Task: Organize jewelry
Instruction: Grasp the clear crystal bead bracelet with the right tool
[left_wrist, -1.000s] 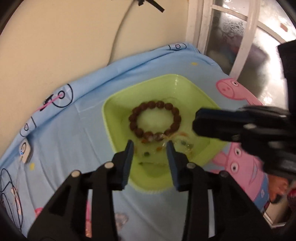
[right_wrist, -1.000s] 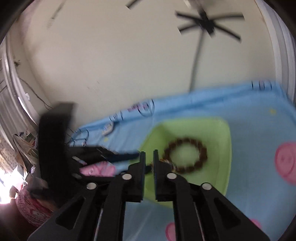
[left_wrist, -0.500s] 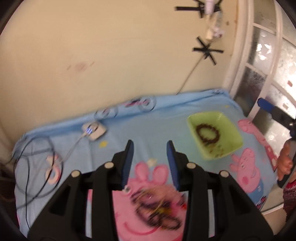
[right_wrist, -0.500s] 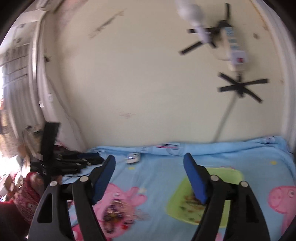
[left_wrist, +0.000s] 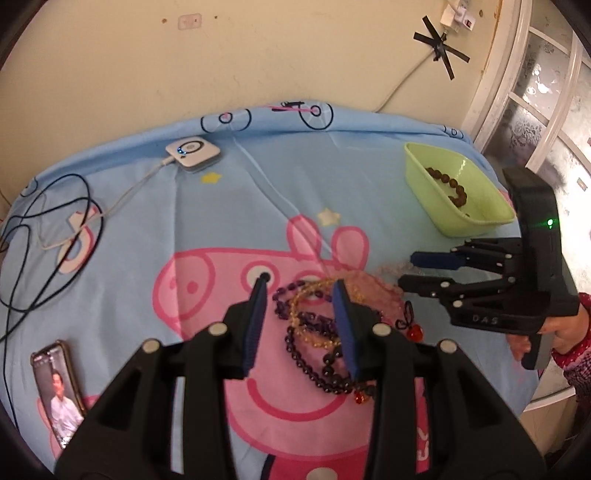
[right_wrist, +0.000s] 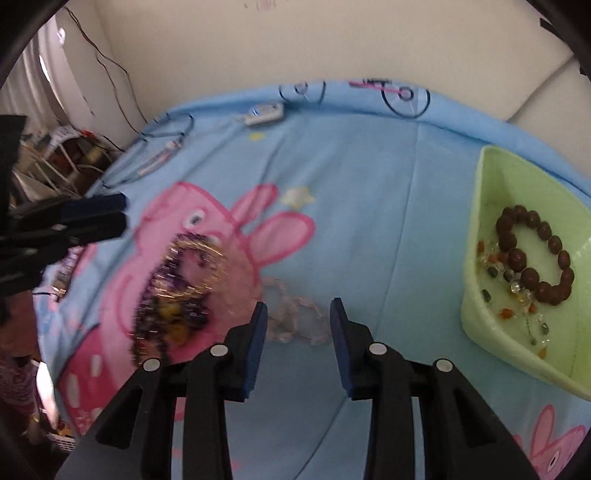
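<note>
Both grippers have swung back from the green tray (left_wrist: 458, 192): left gripper (left_wrist: 301, 295) hangs open over the bead tangle (left_wrist: 317, 332), right gripper (right_wrist: 297, 314), jaws just narrowing but empty, frames the clear strand (right_wrist: 295, 317). Brown bracelet (right_wrist: 532, 254) lies delivered in the tray; next pick looms.

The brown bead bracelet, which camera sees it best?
The right wrist view: the brown bracelet shows as a whole ring in the green tray. In the left wrist view it is far off, and the tray wall hides part.
</note>
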